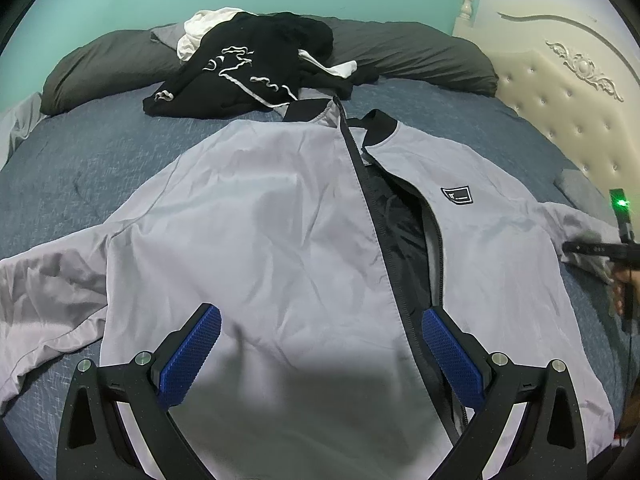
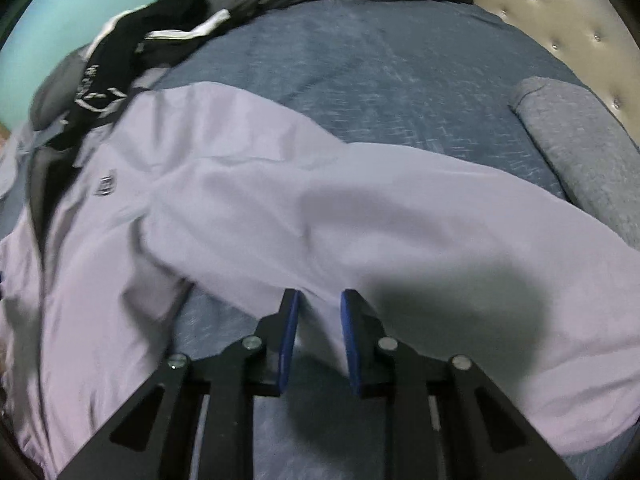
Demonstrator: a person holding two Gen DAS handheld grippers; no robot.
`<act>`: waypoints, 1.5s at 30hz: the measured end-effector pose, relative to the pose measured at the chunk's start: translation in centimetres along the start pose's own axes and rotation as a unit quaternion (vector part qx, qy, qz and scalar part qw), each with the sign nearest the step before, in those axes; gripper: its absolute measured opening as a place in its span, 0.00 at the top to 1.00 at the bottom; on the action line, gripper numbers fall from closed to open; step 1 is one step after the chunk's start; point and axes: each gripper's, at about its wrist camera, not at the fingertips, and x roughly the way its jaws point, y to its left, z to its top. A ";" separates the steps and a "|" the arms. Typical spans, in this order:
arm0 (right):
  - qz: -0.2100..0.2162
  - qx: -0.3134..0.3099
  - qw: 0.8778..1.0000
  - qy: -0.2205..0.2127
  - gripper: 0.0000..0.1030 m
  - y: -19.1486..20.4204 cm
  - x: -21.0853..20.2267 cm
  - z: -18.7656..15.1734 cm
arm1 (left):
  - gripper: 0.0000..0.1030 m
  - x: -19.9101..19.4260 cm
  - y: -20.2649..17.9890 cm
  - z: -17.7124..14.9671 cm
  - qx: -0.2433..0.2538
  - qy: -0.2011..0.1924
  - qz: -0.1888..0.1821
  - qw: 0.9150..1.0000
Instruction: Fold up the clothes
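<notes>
Jacket point(image 1: 280, 216): light grey, black collar and zip, spread front-up across the middle of the blue bedspread point(image 1: 100, 160); zip partly undone, dark lining showing.
Chest badge point(image 1: 457, 195): small black patch, just right of the zip.
Right sleeve point(image 2: 360, 216): stretched out sideways from the jacket body, over the bedspread.
Right gripper point(image 2: 319, 300): above the sleeve's near edge, jaws narrowed to a slim gap, a little sleeve cloth seen in the gap; pads not clearly pressing it.
Left gripper point(image 1: 321, 320): above the jacket's lower front, jaws spread wide, holding nothing.
Black garment point(image 1: 248, 68): crumpled beyond the jacket collar, white cloth under it.
Dark grey pillows point(image 1: 400, 52): behind that pile.
Headboard point(image 1: 568, 92): cream, tufted, right of the jacket.
</notes>
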 end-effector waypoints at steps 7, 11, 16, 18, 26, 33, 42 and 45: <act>0.001 0.017 1.000 -0.003 0.85 -1.3 0.8 1.3 | 0.00 0.4 -0.1 -0.1 0.003 0.006 0.001 1.000; 0.018 0.026 0.999 -0.016 0.85 -1.7 -0.3 0.9 | 0.00 0.4 -0.1 -0.2 0.004 0.005 0.001 1.000; 0.075 0.011 0.996 -0.054 0.85 0.6 -2.8 0.4 | 0.00 0.3 -0.3 -0.2 0.005 0.005 0.000 1.000; 0.098 0.012 0.994 -0.056 0.85 2.0 -3.1 0.1 | 0.00 0.3 -0.3 -0.2 0.006 0.005 0.000 1.000; 0.130 0.053 0.990 -0.016 0.75 5.0 -0.4 -2.4 | 0.00 0.2 -0.3 -0.2 0.005 0.005 -0.003 1.000; 0.186 0.138 0.973 -0.028 0.53 4.4 1.4 -2.4 | 0.00 0.4 -0.3 -0.2 0.004 0.006 -0.002 1.000; 0.201 0.145 0.968 -0.034 0.97 4.7 1.2 -2.8 | 0.00 0.4 -0.5 -0.2 0.007 0.006 -0.004 1.000; 0.220 0.149 0.964 -0.031 0.98 4.9 -0.1 -3.4 | 0.00 0.3 -0.5 -0.2 0.006 0.005 -0.004 1.000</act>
